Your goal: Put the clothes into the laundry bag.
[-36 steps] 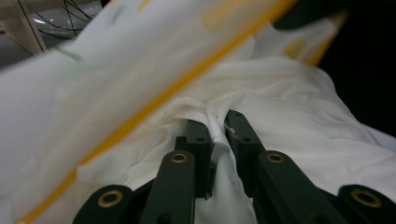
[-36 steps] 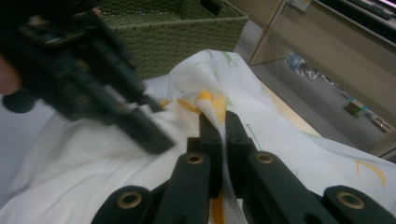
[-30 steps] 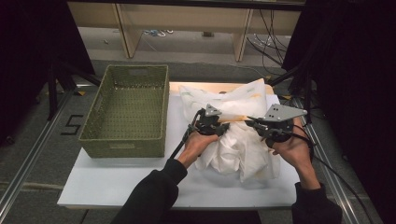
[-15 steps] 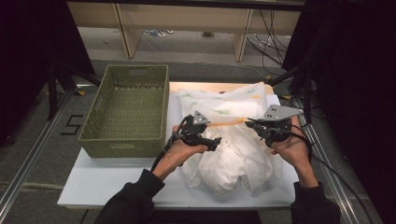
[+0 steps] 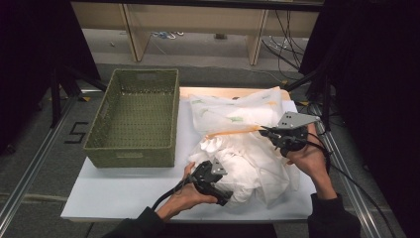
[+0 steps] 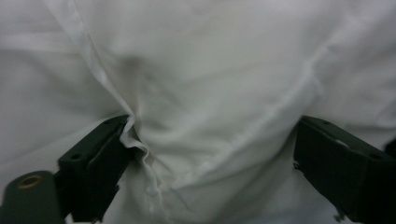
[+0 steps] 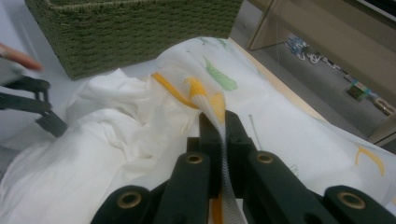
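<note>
- A heap of white cloth (image 5: 247, 148) is lying crumpled on the white table board (image 5: 124, 193), right of centre in the high view, just right of the basket and not in it.
- The cloth is looking like a thin sheet or garment printed with green and orange marks; an orange-edged hem (image 5: 233, 133) is running taut across the middle of the heap toward the right gripper.
- The right gripper (image 5: 265, 131), at centre right of the high view, is clenching that hem; in the right gripper view its black jaws are pressing together on the gathered band of fabric (image 7: 223, 140) at the middle of the frame.
- The left gripper (image 5: 225, 198), at lower centre of the high view, is sitting at the near edge of the heap with its jaws spread wide. They have just been opening.
- In the left gripper view, white folds (image 6: 210, 116) are bulging between the two jaws, but the pads are not squeezing them, so nothing is being held on that side.
- Judging by this, the work is at an early stage: one edge is being pinned, the other hand is looking for a new hold, and the cloth is neither spread flat nor folded.
- What is left, as I read it: a second grip, straightening or folding, and probably a move into the basket.
- The green woven basket (image 5: 133, 153), at centre left of the high view, is holding nothing; its mesh floor is showing bare.
</note>
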{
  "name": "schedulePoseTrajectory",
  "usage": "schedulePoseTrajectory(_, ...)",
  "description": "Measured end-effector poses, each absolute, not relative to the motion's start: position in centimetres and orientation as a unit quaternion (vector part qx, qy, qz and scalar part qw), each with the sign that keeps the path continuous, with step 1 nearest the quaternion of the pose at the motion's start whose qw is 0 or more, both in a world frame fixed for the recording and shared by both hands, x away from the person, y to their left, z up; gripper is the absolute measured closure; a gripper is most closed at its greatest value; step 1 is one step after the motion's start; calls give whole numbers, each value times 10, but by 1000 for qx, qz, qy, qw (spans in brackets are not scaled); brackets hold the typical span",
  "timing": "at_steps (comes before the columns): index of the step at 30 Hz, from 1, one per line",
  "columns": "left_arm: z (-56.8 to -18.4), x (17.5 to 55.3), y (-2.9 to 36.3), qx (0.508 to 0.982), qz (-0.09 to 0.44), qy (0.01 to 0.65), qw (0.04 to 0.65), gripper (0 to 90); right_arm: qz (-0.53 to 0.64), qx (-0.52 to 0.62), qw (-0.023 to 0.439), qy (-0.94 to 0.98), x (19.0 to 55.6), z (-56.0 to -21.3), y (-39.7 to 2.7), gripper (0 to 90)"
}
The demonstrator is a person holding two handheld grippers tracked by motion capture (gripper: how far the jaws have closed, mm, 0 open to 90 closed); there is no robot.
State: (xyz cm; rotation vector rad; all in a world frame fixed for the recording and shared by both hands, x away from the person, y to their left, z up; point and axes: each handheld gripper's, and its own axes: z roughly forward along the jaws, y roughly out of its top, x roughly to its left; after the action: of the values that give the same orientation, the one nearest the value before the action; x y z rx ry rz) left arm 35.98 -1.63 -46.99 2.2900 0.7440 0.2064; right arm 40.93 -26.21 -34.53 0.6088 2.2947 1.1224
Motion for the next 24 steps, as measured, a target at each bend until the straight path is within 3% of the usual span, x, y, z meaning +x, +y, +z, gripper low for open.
schedulePoseTrajectory(1, -470, 366, -20, 890, 81, 281, 351, 139, 414, 224, 255, 845, 410, -346, -261, 896)
schedulePoseTrajectory(2, -471, 370, -25, 884, 76, 287, 361, 275, 412, 225, 260, 844, 411, -346, -262, 896)
schedulePoseTrajectory(4, -469, 376, -32, 875, 77, 288, 383, 425, 412, 221, 255, 847, 411, -347, -262, 896)
schedulePoseTrajectory(5, -466, 377, -35, 867, 84, 290, 398, 553, 411, 225, 255, 846, 410, -347, -262, 896)
schedulePoseTrajectory(7, -454, 379, -41, 862, 109, 277, 410, 664, 418, 225, 251, 844, 410, -346, -263, 897)
schedulePoseTrajectory(11, -427, 399, -43, 833, 129, 299, 447, 734, 424, 218, 249, 843, 406, -341, -262, 897)
schedulePoseTrajectory(17, -403, 442, -52, 768, 150, 364, 505, 751, 436, 213, 257, 836, 400, -331, -263, 898)
schedulePoseTrajectory(24, -445, 477, -62, 751, 195, 407, 481, 717, 410, 229, 251, 847, 408, -345, -266, 897)
